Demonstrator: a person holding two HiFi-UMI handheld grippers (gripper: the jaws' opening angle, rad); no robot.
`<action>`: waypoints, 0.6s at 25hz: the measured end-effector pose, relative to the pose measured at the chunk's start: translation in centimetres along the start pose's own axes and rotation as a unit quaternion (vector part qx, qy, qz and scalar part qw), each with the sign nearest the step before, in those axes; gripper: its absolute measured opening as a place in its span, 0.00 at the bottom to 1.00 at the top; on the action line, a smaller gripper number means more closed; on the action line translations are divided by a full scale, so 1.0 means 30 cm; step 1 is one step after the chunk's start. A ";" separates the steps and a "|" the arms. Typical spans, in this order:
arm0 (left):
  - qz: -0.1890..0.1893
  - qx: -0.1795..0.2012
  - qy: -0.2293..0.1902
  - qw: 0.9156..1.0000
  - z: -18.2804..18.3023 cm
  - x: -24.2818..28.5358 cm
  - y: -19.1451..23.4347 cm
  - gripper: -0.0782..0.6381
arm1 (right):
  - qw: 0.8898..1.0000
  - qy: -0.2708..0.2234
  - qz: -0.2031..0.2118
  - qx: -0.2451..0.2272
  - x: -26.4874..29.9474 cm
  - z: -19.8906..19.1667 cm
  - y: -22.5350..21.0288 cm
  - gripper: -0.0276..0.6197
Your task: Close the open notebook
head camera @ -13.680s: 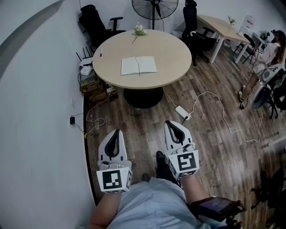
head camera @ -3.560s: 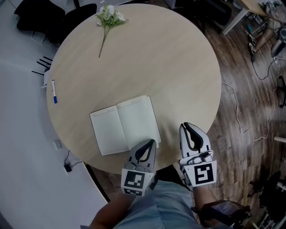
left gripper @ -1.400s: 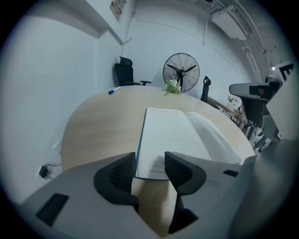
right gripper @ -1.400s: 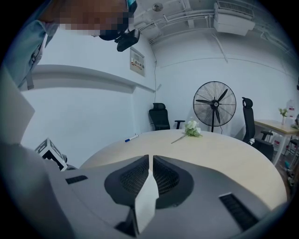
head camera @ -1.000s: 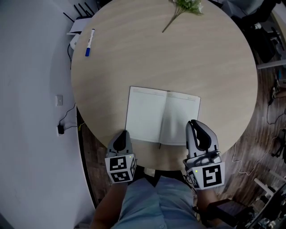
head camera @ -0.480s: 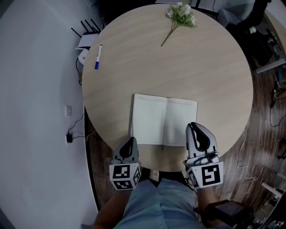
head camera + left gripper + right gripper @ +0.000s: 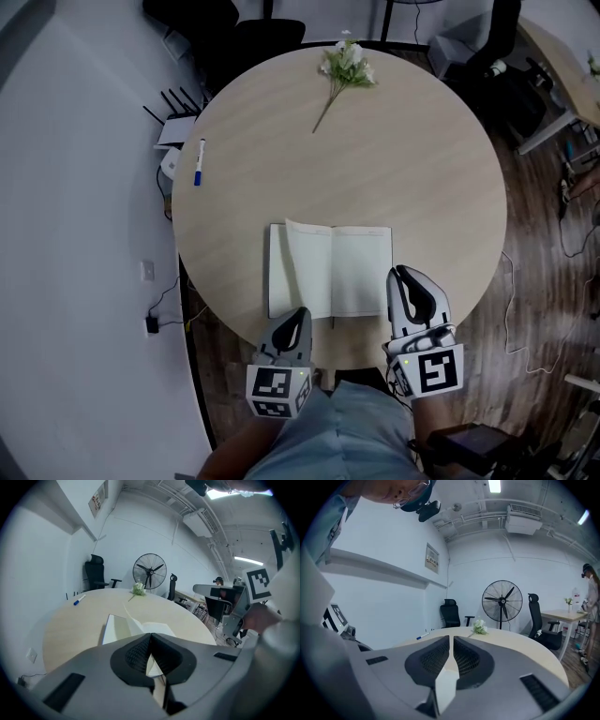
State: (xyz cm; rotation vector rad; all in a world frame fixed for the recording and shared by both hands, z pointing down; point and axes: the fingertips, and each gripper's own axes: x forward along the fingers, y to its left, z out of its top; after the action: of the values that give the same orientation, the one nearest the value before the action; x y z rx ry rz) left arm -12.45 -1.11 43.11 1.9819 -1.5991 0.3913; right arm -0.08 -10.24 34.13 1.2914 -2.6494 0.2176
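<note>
The open notebook (image 7: 352, 272) lies on the round wooden table (image 7: 422, 159), near its front edge. Its left leaf (image 7: 307, 267) stands up off the left cover (image 7: 277, 281); in the left gripper view that leaf (image 7: 121, 624) slants down toward my jaw tips. My left gripper (image 7: 300, 315) (image 7: 151, 638) hangs over the notebook's near edge, left of the spine, shut on the leaf's lower corner. My right gripper (image 7: 401, 276) (image 7: 451, 640) hovers by the notebook's near right corner, shut with nothing between its pads.
A blue pen (image 7: 199, 161) lies at the table's left rim and a sprig of white flowers (image 7: 343, 64) at its far side. Black office chairs (image 7: 234, 23), a standing fan (image 7: 502, 600) and floor cables (image 7: 164, 309) surround the table.
My left gripper has moved right and upward from the notebook's near left corner, and the left leaf has risen with it. The right gripper has lifted a little.
</note>
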 end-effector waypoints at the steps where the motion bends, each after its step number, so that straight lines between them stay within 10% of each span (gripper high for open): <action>1: -0.009 0.004 -0.002 1.000 0.009 0.002 -0.023 0.14 | 1.000 -0.003 -0.004 0.000 -0.010 0.006 -0.008 0.12; 15: -0.123 0.042 0.002 0.992 0.033 0.082 -0.308 0.14 | 0.997 -0.006 -0.070 0.020 -0.137 -0.026 -0.162 0.12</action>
State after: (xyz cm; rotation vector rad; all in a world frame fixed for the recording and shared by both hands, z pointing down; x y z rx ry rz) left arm -3.06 -2.40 41.47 2.2075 -1.3330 0.3699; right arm 6.32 -9.90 34.20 1.4897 -2.5634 0.2441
